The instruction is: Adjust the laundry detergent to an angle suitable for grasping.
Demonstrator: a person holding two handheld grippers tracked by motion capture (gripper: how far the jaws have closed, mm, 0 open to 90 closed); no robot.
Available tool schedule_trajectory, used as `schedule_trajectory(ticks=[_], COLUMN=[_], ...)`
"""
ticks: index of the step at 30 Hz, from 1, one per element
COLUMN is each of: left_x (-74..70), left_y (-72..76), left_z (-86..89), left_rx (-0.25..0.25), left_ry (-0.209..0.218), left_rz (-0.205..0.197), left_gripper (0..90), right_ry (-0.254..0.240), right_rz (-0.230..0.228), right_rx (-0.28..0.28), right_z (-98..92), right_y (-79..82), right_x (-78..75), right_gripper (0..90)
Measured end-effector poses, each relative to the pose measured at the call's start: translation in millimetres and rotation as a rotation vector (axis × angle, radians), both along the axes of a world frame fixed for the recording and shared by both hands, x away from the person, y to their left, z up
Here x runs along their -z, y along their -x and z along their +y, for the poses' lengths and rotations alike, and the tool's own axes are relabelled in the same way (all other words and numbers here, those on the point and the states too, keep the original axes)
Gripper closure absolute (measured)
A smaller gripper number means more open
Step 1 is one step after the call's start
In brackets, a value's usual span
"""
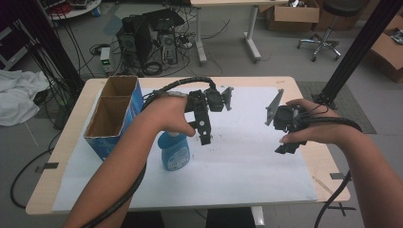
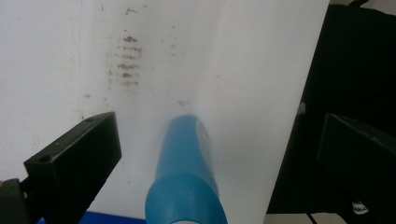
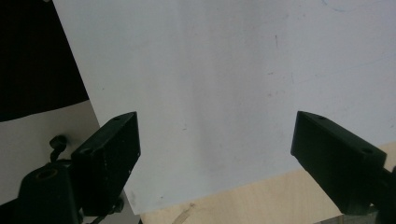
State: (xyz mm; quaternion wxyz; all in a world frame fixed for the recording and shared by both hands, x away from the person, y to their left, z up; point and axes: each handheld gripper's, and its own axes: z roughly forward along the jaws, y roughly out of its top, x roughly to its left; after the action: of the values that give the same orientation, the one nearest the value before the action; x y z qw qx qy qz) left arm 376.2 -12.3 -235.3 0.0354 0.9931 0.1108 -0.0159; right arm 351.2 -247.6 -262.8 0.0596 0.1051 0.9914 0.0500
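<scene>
We've got a tabletop (image 1: 313, 164) covered by a white sheet (image 1: 247, 156). At its left edge stands a cardboard box (image 1: 114, 116), open on top, two compartments; as far as the high view lets us look in, both seem empty.

The blue bottle (image 1: 175, 151) stands upright on the sheet, just beside the box's near right corner. So it's not in the box and not lifted.

Left claw (image 1: 205, 135) hangs above and slightly right of the bottle, jaws spread. In the left gripper view the bottle (image 2: 186, 177) sits between the jaws with a clear gap each side, nothing touching. Brown smudges (image 2: 125, 60) mark the sheet beyond it.

Right claw (image 1: 287, 148) hovers over the right part of the sheet, well apart from the bottle. In the right gripper view its jaws are spread too, just bare sheet (image 3: 210, 93) and the tabletop edge (image 3: 261, 200) between them.

Our read: pre-grasp. Approach looks mostly lined up; closing on the bottle, the lift and any placing, likely into the box, are all left.
</scene>
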Motion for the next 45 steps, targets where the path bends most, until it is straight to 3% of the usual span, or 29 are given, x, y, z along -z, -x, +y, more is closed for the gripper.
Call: schedule_trajectory(ticks=[21, 34, 45], left_x=[1.5, -6.2, -6.0], left_y=[0.3, 6.1, 5.6], left_z=[-1.5, -4.5, -3.0], left_rx=[0.006, -0.002, -0.01], left_ry=[-0.003, -0.016, -0.003], left_rz=[0.002, -0.012, -0.017], left_gripper=[0.3, 0.2, 0.3], right_ry=[0.0, -0.015, -0.012], right_rz=[0.003, -0.006, -0.004], right_rx=[0.0, -0.004, -0.014], right_z=[-0.6, -4.5, -1.9], right_y=[1.3, 0.7, -1.1], right_x=[1.0, -1.4, 1.4], right_gripper=[15.9, 15.9, 15.9])
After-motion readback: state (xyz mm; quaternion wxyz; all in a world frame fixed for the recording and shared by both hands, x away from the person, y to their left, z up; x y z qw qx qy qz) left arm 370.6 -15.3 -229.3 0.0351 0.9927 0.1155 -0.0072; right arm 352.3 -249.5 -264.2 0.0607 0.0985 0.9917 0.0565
